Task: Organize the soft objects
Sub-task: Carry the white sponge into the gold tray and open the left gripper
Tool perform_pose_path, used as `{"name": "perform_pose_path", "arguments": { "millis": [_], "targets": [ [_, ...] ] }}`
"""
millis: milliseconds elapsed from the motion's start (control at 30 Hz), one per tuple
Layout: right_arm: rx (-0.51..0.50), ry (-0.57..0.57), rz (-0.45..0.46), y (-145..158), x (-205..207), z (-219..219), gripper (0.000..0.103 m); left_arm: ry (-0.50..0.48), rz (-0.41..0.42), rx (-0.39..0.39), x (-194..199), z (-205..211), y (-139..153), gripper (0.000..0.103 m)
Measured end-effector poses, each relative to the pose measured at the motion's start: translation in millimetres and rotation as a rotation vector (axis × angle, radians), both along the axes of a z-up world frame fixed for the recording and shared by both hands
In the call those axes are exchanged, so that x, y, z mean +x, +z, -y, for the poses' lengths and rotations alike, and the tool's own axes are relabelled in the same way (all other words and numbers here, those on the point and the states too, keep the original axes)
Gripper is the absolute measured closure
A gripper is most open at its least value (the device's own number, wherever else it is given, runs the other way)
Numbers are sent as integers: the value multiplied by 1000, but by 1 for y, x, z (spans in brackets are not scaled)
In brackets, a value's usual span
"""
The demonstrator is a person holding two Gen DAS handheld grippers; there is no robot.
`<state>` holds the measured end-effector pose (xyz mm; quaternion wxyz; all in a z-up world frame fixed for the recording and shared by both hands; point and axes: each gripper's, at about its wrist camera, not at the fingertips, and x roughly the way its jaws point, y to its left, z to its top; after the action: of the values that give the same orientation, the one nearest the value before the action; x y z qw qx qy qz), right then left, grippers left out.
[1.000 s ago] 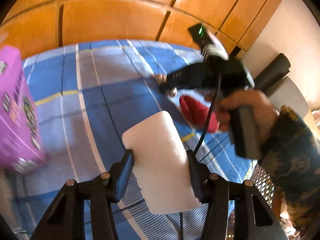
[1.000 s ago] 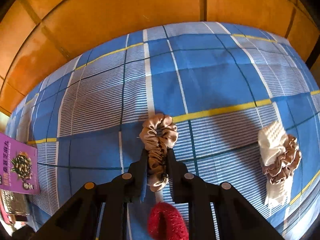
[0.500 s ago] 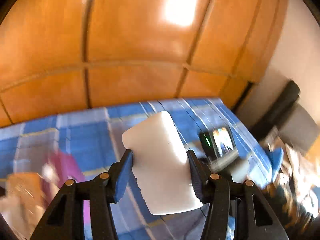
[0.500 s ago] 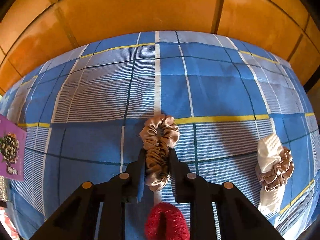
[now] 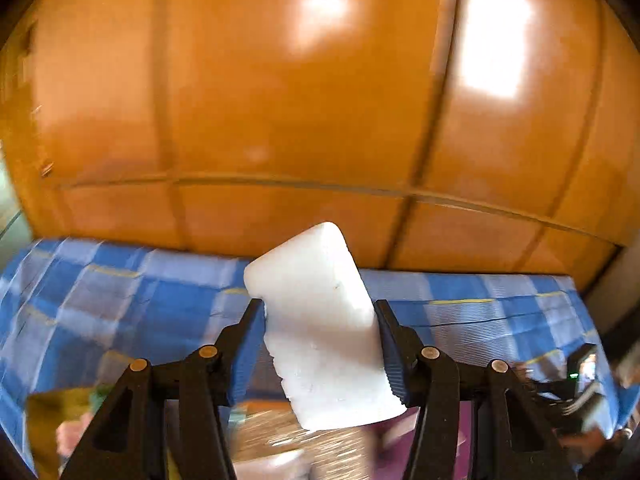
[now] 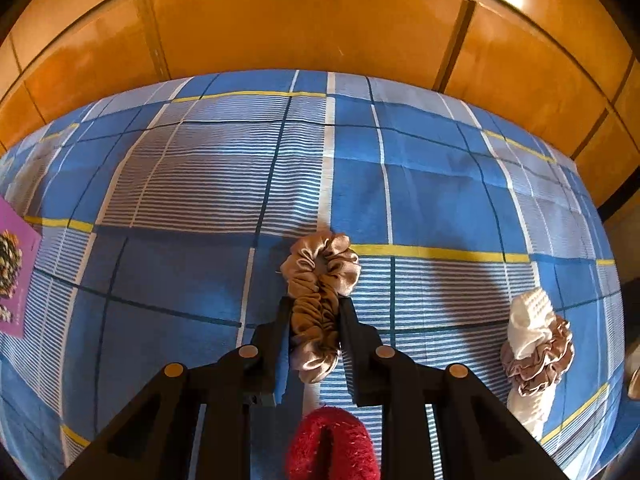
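Note:
My left gripper point(image 5: 320, 312) is shut on a white foam block point(image 5: 320, 320) and holds it up above the blue checked cloth point(image 5: 140, 300), tilted toward the wooden panels. My right gripper point(image 6: 314, 308) is shut on a tan satin scrunchie point(image 6: 320, 280) held over the cloth point(image 6: 200, 200). A red fuzzy scrunchie point(image 6: 332, 444) lies on the cloth below the right gripper's fingers. At the right lie a white textured cloth point(image 6: 530, 320) and a brown scrunchie point(image 6: 540, 364) around it.
Orange wooden panels point(image 5: 280, 100) stand behind the bed. A purple box point(image 6: 12, 272) is at the left edge of the right wrist view. Blurred boxes and a yellowish thing point(image 5: 280, 440) lie under the left gripper. A dark device point(image 5: 580, 380) shows at the right.
My left gripper has swung left and tilted up with the foam block, so wooden panels now fill its view. My right gripper has shifted slightly with the tan scrunchie still held.

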<state>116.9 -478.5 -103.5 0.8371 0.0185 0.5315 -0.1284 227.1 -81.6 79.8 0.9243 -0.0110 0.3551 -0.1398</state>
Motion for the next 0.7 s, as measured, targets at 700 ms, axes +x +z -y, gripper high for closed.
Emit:
{"name": "perform_pose_path", "arguments": {
  "millis": [700],
  "targets": [
    [-188, 64, -6, -7, 3, -23, 84, 560, -182, -67, -141, -310, -116, 45]
  ]
}}
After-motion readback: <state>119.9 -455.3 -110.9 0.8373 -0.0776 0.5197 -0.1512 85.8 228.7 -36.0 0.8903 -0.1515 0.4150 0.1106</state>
